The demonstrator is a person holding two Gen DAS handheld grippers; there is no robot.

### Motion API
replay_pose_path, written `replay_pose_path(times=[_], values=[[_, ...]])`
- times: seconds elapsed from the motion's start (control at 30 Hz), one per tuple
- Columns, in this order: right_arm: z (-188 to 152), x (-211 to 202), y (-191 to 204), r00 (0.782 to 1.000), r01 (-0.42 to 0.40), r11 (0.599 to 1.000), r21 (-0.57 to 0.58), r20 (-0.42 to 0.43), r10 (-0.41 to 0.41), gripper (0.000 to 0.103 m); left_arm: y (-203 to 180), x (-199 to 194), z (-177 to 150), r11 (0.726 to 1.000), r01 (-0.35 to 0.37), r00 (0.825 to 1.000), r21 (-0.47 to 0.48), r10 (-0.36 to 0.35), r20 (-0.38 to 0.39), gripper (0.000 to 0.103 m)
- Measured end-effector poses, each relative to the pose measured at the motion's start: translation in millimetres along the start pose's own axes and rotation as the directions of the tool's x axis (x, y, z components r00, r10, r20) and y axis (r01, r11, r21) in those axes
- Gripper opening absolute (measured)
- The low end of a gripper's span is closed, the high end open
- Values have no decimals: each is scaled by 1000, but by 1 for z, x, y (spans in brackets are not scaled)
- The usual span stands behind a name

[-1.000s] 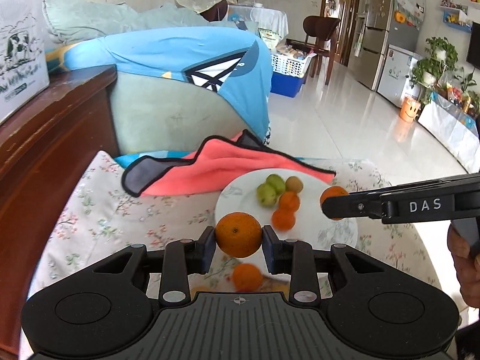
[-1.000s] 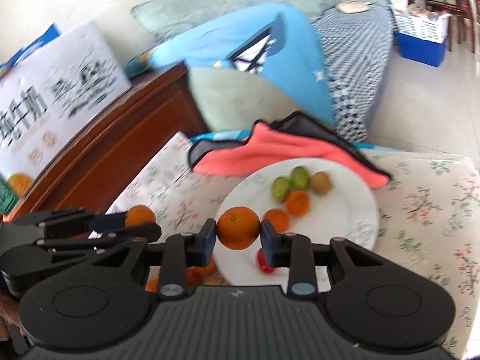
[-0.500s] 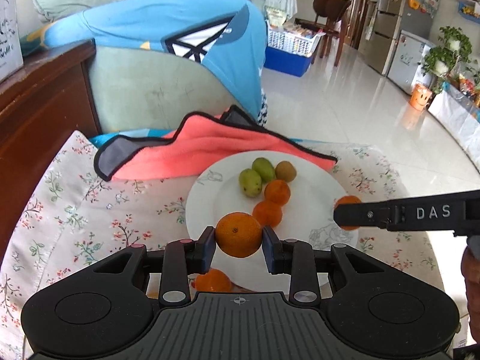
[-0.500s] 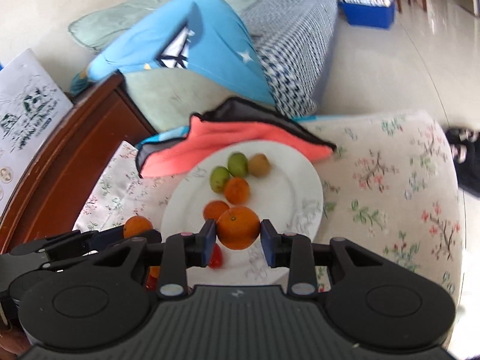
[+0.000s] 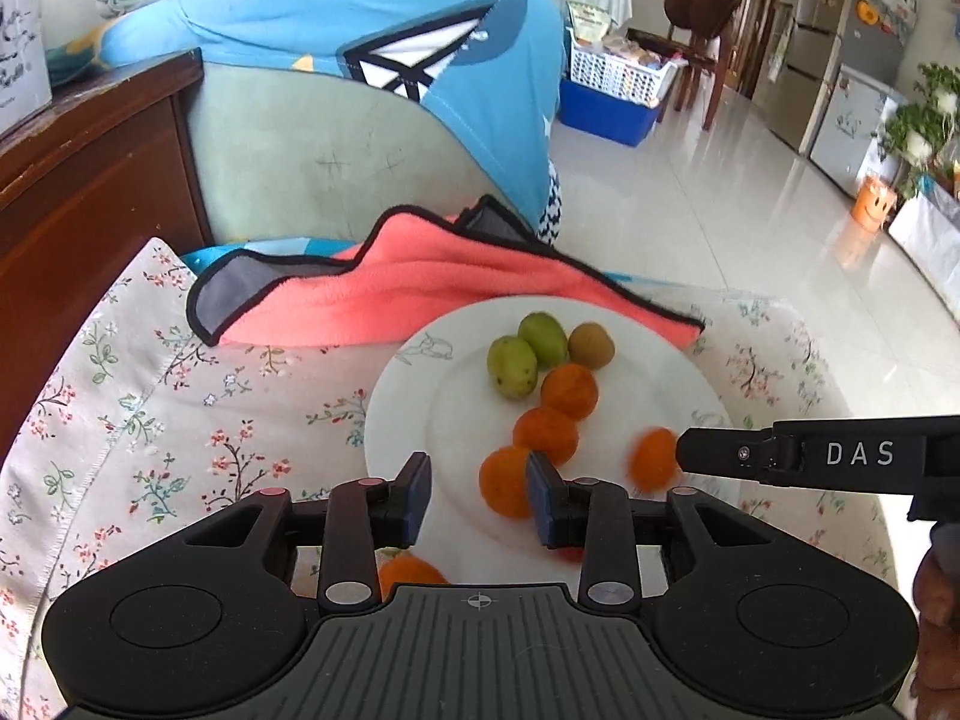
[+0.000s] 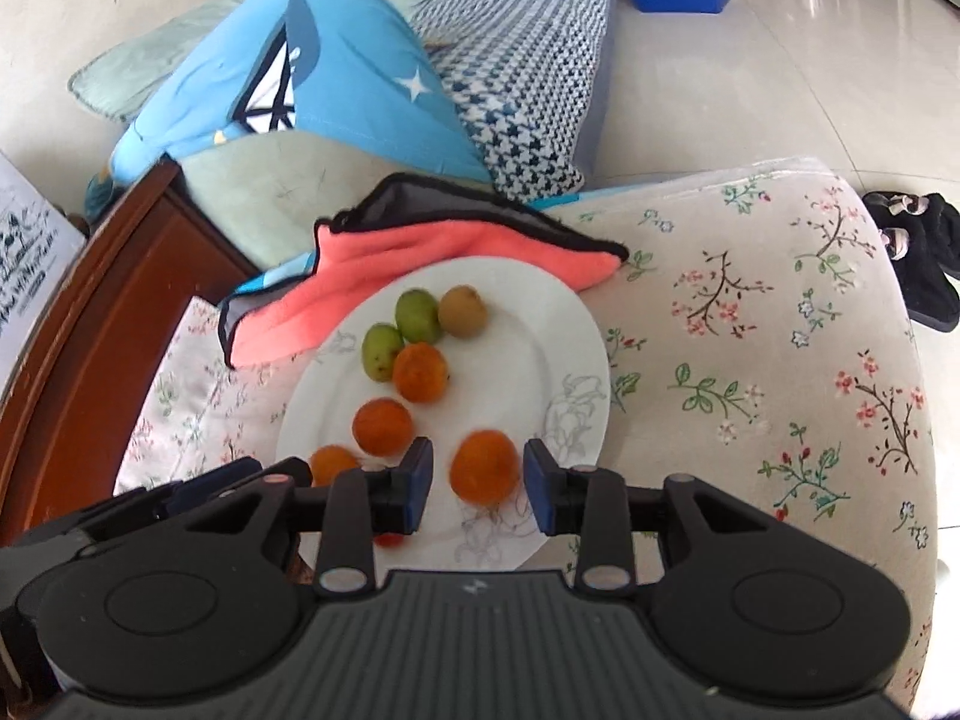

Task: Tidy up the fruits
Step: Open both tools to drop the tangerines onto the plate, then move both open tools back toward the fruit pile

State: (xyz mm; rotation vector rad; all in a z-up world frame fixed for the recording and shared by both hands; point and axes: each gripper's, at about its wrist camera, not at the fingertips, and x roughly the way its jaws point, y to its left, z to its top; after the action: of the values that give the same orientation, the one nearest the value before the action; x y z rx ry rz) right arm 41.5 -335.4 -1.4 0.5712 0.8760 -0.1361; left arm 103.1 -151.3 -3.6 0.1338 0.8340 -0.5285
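Sofa (image 5: 288, 180) with blue cover (image 5: 336, 18) across top of left-wrist view; dark wood cabinet (image 5: 78, 192) at left edge. Tiled floor (image 5: 750, 228) upper right.

Flowered counter cloth (image 5: 150, 420) filling the lower half of both views. Coral towel with dark edging (image 5: 420, 300) lying crumpled at centre, its near edge tucked under far rim of plate.

White plate (image 5: 408, 414) at centre of left-wrist view, resting on cloth. On it, far side: two green fruits (image 5: 528, 348) touching each other, brownish fruit (image 5: 591, 345) just beside them. Nearer: two oranges (image 5: 558, 411) in a rough line toward bottom of frame.

Left gripper (image 5: 479, 498) low centre, over near rim of plate. Fingers (image 5: 414, 495) have just been opening; now parted, narrow gap. Released orange (image 5: 507, 480) blurred, sitting against the right finger, not clamped.

Right gripper (image 6: 478, 489) low centre in right-wrist view, also over the plate; seen in left-wrist view as black bar marked DAS entering from right edge. Fingers (image 6: 543, 495) have just been opening slightly; gaps visible on both sides of second orange (image 6: 485, 465), blurred, between them on plate, not clamped.

One more orange (image 5: 411, 573) partly hidden under left gripper body, bottom centre. Small red item (image 6: 389, 538) at near plate rim, too hidden to identify.
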Motion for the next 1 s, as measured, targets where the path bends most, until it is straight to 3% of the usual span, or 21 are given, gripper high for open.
replay_pose_path(times=[0.2, 0.53, 1.0], values=[[3, -8, 4, 999, -24, 1000, -5, 36, 24, 35, 8, -17, 8, 999, -23, 998, -39, 25, 63, 49], [-7, -9, 26, 997, -69, 989, -131, 11, 71, 35, 25, -35, 4, 999, -43, 997, -20, 44, 67, 53], [-35, -6, 58, 984, -175, 935, -308, -84, 157, 35, 52, -59, -10, 998, -63, 996, 18, 62, 65, 58]])
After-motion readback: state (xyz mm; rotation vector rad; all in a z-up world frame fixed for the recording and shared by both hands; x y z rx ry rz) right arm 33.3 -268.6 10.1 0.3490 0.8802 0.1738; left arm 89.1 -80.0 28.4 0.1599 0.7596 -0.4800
